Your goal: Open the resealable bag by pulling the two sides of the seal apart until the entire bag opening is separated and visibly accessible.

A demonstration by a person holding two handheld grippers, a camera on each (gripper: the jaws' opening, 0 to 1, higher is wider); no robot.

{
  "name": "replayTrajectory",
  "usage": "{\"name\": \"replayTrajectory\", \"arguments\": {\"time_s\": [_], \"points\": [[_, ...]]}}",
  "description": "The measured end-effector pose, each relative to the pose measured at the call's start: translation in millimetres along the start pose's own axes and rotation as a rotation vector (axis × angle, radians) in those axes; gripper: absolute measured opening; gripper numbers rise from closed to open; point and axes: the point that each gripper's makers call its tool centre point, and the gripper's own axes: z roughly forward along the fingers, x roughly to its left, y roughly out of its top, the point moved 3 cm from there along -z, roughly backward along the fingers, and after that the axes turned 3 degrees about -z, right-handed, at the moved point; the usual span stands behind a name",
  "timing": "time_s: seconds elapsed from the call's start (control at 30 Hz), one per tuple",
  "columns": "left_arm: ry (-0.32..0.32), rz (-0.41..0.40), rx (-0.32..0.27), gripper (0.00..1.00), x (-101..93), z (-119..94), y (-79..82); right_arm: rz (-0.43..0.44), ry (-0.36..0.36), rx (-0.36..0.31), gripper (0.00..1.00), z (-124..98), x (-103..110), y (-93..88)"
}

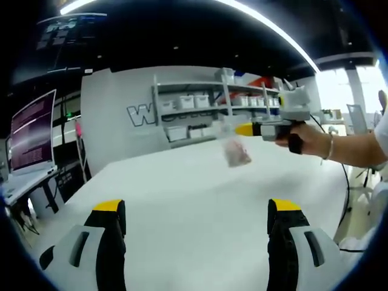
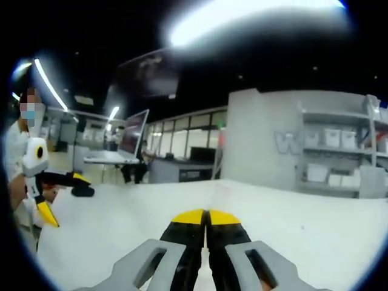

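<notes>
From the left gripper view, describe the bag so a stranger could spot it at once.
Start at the white table, then look above its far side, before the grey shelving. The small clear bag dangles in mid-air from the yellow-tipped right tool, with something reddish inside.

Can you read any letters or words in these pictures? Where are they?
"W": a big outlined letter on the grey wall beside the shelves; letters after it are hidden.
Screen at the left: lines of text, too blurred to read.
Bag hanging from the right gripper: no print I can read.
</notes>
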Motion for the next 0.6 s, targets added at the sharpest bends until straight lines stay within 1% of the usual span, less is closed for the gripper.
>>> {"name": "replayTrajectory", "arguments": {"time_s": [0.6], "points": [[-0.008, 0.011, -0.003, 0.95, -2.7, -1.7, 3.8, -0.005, 0.019, -0.022, 0.0, -22.5, 16.8, 7.9]]}}
